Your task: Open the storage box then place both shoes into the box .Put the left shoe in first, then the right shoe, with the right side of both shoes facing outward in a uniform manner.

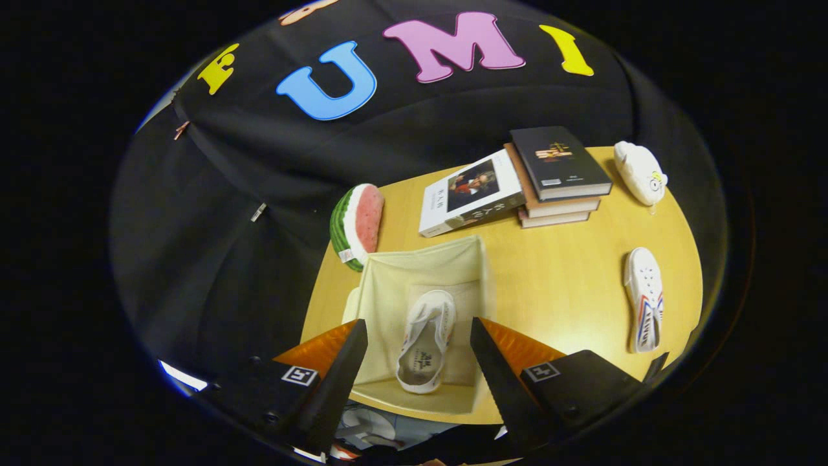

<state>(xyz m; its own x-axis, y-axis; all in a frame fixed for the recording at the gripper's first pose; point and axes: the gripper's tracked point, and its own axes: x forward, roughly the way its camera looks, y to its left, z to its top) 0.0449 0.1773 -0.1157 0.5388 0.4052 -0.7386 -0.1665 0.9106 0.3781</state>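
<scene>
Storage box [388, 285] open; one shoe [425, 343] lies inside, below my gripper [419, 362], fingers apart and empty. Second shoe [644, 299] remains on the bench [563, 278], well right. Next: reach over and grasp it.

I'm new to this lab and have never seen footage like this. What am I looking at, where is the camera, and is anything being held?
The camera rides on a hand-held two-finger gripper and looks forward along its fingers, the two wedges at the bottom. They stand open and hold nothing. Between them, below, sits an open fabric storage box on a wooden table, with one white shoe already inside. A second shoe lies on the table off to the right. Beyond the box are a watermelon-slice toy, a stack of books and a small white toy.
</scene>
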